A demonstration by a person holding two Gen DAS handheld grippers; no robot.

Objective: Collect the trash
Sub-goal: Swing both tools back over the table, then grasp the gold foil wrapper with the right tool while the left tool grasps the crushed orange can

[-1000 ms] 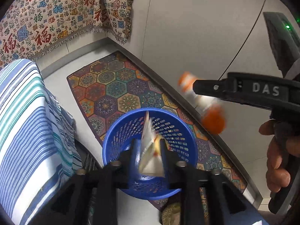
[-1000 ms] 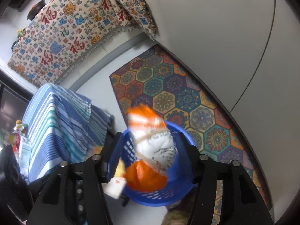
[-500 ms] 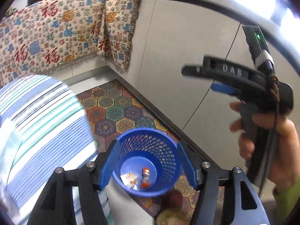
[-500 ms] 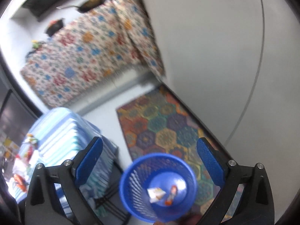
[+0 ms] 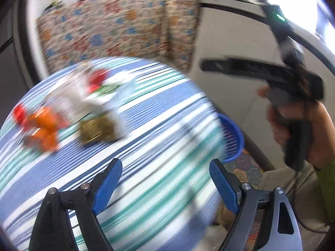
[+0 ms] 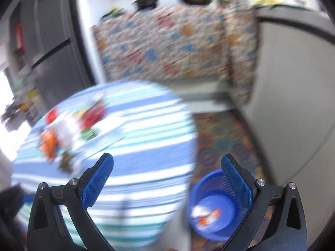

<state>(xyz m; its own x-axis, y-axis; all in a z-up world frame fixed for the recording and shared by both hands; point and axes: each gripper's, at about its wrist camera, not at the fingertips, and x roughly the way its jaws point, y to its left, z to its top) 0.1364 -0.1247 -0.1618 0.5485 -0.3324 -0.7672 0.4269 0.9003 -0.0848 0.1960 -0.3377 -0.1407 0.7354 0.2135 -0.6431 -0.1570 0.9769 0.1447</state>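
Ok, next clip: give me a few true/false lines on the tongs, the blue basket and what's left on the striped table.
1. Both tongs, left and right, hold nothing. True.
2. The blue basket is empty. False: two wrappers lie in its bottom.
3. The striped table still has litter on it. True.
4. The basket stands on the table. False: it stands on the floor beside it, on a patterned rug.

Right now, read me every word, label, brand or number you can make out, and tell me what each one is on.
None can be read.
Patterned cloth on the counter: any print blurred to blotches.
Wrappers on the striped table: print smeared.
Right gripper's black body, seen from the left wrist camera: any lettering blurred.
Blue basket: no marking visible.
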